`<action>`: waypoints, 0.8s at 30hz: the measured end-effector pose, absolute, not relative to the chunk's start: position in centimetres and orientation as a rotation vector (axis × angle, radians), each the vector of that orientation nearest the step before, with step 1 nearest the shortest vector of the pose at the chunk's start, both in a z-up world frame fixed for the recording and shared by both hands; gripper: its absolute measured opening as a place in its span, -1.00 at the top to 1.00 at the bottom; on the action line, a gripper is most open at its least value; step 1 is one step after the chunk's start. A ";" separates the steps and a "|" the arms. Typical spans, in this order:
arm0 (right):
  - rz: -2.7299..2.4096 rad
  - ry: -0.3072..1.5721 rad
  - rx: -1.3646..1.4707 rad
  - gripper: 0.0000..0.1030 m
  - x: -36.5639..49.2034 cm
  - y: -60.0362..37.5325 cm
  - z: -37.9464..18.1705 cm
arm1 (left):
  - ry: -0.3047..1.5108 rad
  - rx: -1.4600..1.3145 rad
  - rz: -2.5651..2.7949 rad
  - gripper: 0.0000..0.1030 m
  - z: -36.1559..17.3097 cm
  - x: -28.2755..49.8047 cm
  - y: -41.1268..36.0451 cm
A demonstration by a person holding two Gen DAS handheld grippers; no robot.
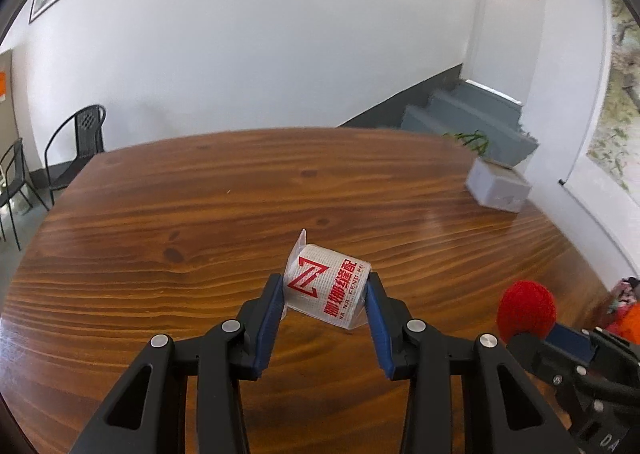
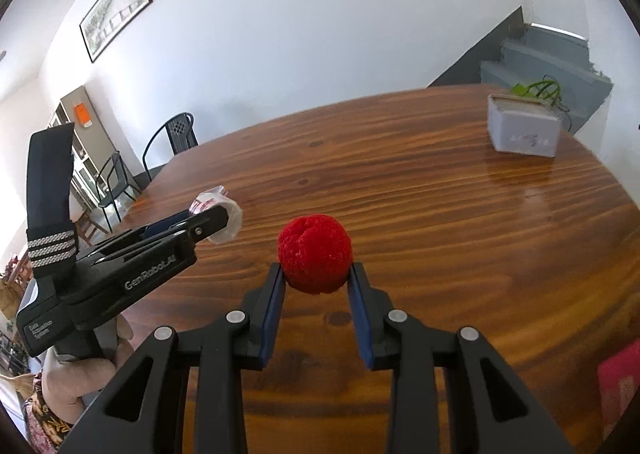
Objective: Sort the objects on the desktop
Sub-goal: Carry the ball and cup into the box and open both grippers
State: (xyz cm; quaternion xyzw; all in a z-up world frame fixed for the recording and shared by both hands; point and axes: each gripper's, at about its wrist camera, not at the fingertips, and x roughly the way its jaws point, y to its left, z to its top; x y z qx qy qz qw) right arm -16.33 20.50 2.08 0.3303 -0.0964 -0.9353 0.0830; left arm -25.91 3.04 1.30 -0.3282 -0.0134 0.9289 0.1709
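One roll (image 1: 326, 286), one ball (image 2: 315, 258), one box (image 2: 522, 130)

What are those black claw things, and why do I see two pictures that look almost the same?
Those are grippers, tongs with two fingers that a person squeezes by hand. Each carries a small camera looking out along its fingers, so you get one picture from each. The left gripper is closed on a wrapped white roll with red writing. The right gripper is closed on a fuzzy red ball. Each picture also shows the other gripper off to the side. Underneath is a wooden table, and far back on it stands a pale grey box with a green plant behind it.
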 end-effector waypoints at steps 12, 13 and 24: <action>-2.949 -0.403 0.748 0.32 -4.7 27.0 6.7 | -0.050 -0.754 2.510 0.19 6.2 -16.1 8.5; -2.974 -0.420 0.734 0.32 -3.4 28.2 7.0 | -0.051 -0.744 2.494 0.19 6.5 -15.3 9.1; -3.270 -0.539 0.689 0.32 9.9 41.0 7.5 | 0.029 -0.673 2.283 0.19 8.4 -8.5 19.4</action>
